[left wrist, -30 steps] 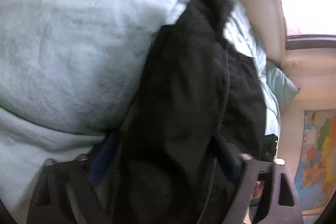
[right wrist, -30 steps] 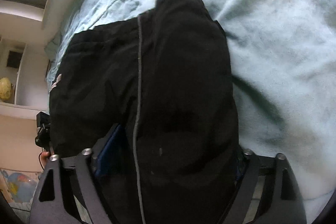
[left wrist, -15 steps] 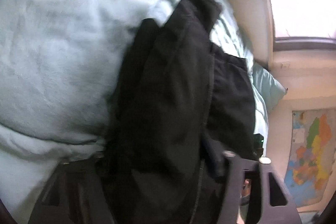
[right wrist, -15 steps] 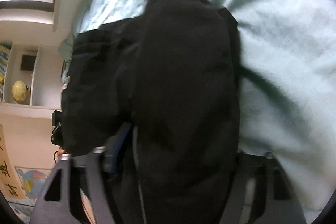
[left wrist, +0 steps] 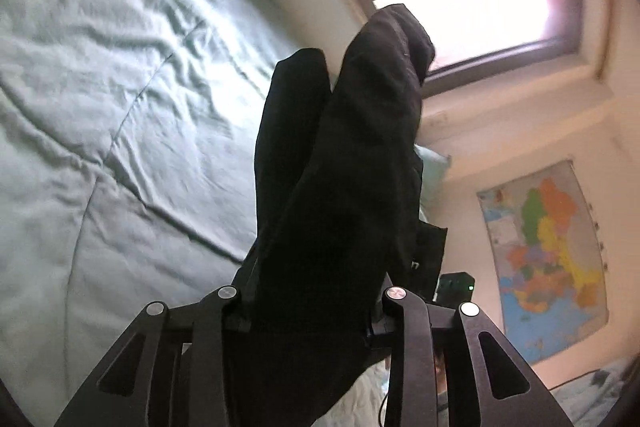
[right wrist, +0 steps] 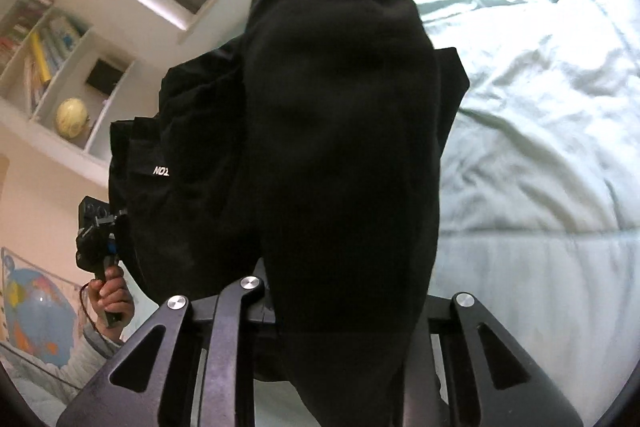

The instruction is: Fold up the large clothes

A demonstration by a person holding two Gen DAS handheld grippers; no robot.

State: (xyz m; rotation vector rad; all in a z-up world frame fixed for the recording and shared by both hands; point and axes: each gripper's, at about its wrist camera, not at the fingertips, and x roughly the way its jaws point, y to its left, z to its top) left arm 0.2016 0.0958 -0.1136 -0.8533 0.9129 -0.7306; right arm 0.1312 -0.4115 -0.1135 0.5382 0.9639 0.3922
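Observation:
A large black garment (left wrist: pixel 352 167) hangs in the air above the pale green bed cover (left wrist: pixel 120 107), stretched away from me. My left gripper (left wrist: pixel 308 307) has a thick fold of it between its jaws, which are closing; the cloth hides the fingertips. In the right wrist view the same garment (right wrist: pixel 340 107) fills the middle, with a small white label on it. My right gripper (right wrist: pixel 348 299) is closing on another bunch of it. The left gripper (right wrist: pixel 96 227) shows there at the garment's left edge, held by a person's hand (right wrist: pixel 114 293).
The bed cover (right wrist: pixel 540 107) spreads wide below, wrinkled. A window (left wrist: pixel 460 7) sits behind the bed, with a pillow (left wrist: pixel 432 167) under it. A map poster (left wrist: pixel 548 259) hangs on the wall. Shelves hold books and a yellow ball (right wrist: pixel 72 117); a globe (right wrist: pixel 36 307) stands lower.
Both grippers have risen and tilted up, lifting the garment off the bed where it lay. Their jaws have narrowed on the cloth. Window and walls have come into view.

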